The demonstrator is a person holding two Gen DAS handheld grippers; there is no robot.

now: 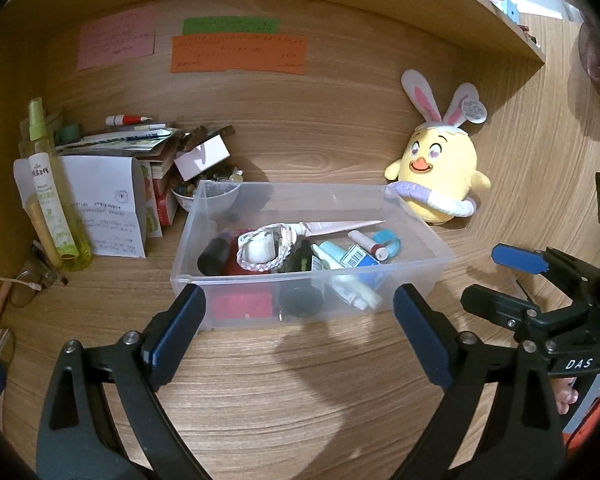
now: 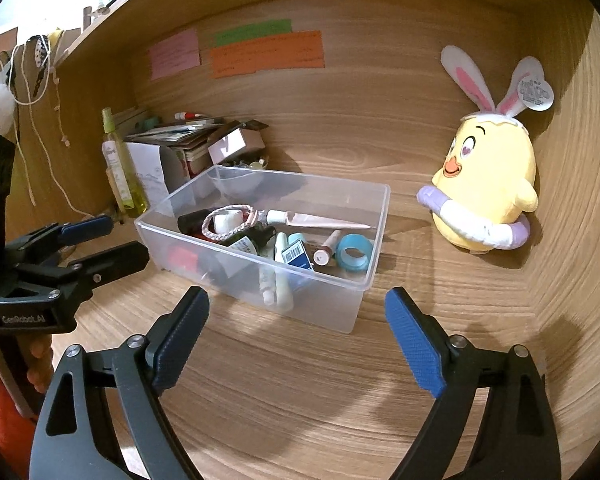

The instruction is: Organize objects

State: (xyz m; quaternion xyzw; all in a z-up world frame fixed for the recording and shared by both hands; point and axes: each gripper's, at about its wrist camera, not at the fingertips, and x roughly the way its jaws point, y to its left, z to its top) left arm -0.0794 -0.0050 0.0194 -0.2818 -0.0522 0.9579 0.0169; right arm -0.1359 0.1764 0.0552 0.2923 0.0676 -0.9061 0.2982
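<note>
Currently both tongs empty. My left gripper is spread wide, pointed at the near wall of the clear bin, hovering just short of it. My right gripper is spread the same way, aimed at the bin's near right corner, and it pinches nothing.

Bin already holds a jumble: a braided cord, a dark bottle, a pink letter opener, a blue tape ring, tubes and a barcoded box. I judge the sorting well along, with loose clutter left to collect or the bin itself to shift.

Next move calls for picking a target. The spray bottle stands left, beside stacked papers; a plush chick sits right, well apart from the bin.

Wooden desk, wooden back wall with coloured notes, and a shelf above.
</note>
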